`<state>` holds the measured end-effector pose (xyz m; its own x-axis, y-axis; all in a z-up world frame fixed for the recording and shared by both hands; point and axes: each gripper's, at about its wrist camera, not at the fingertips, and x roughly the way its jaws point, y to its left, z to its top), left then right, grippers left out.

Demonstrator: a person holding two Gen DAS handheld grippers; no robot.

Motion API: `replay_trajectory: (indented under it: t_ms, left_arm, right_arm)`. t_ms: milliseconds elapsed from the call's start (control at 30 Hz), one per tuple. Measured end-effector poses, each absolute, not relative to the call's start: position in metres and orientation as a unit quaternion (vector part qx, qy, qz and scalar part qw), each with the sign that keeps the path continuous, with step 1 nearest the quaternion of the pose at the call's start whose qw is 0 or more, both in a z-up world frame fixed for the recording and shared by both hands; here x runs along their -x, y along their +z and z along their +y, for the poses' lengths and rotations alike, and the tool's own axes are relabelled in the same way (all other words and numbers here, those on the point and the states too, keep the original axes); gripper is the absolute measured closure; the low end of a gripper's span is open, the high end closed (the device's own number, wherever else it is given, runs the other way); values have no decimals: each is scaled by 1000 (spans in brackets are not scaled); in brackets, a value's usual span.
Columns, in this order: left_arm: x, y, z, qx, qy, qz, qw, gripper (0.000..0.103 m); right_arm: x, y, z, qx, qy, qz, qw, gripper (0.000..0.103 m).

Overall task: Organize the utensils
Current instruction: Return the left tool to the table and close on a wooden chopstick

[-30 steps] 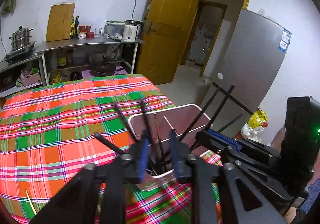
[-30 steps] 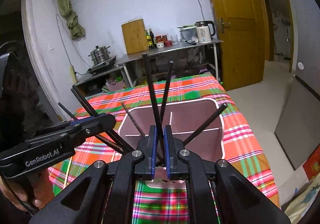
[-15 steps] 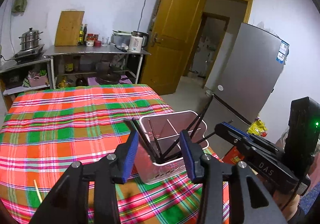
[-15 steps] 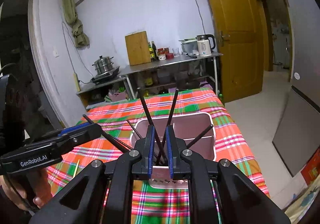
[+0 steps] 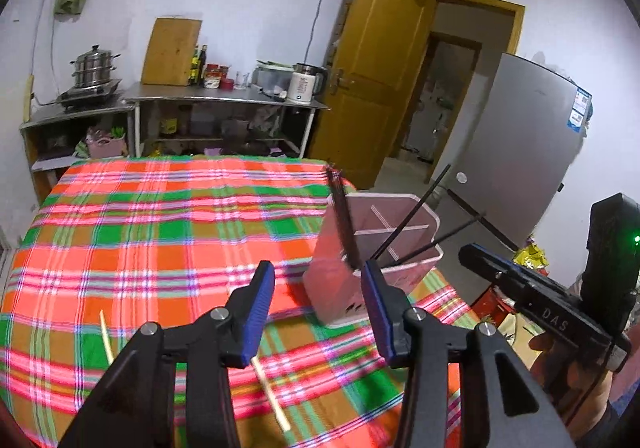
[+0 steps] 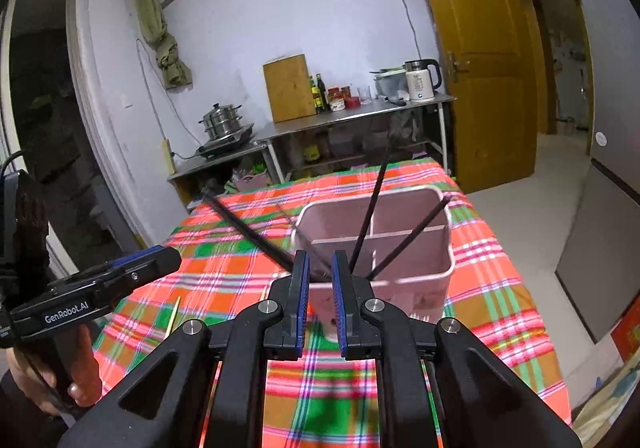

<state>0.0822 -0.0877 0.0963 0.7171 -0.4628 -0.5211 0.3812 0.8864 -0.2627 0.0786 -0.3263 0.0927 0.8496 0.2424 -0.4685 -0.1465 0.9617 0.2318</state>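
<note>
Now | left tongs (image 5: pixel 316 302) wide, empty | right tongs (image 6: pixel 320 298) narrow, empty

A pale pink utensil holder (image 6: pixel 400 248), boxy with inner dividers, stands on the plaid-covered counter (image 5: pixel 160 228) near its far right edge. Several black chopsticks (image 6: pixel 370 215) lean out of it at different angles, fanned apart. Two light wooden chopsticks (image 5: pixel 272 396) lie flat on the cloth, well apart from the holder, one nearer than the other (image 5: pixel 106 336).
</note>
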Motion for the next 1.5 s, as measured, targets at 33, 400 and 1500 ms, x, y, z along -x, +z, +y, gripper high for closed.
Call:
replay_trajectory:
  t_ms: [33, 400, 1500]
  left_arm:
    - [-80, 93, -85, 68, -225, 301, 924, 56]
    - [-57, 55, -58, 78, -198, 327, 921, 56]
    - [-111, -24, 49, 119, -56, 410, 903, 56]
  right_arm:
    - [-76, 91, -325, -94, 103, 256, 957, 91]
    - [-65, 61, -298, -92, 136, 286, 944, 91]
    - [-131, -14, -205, -44, 192, 384, 902, 91]
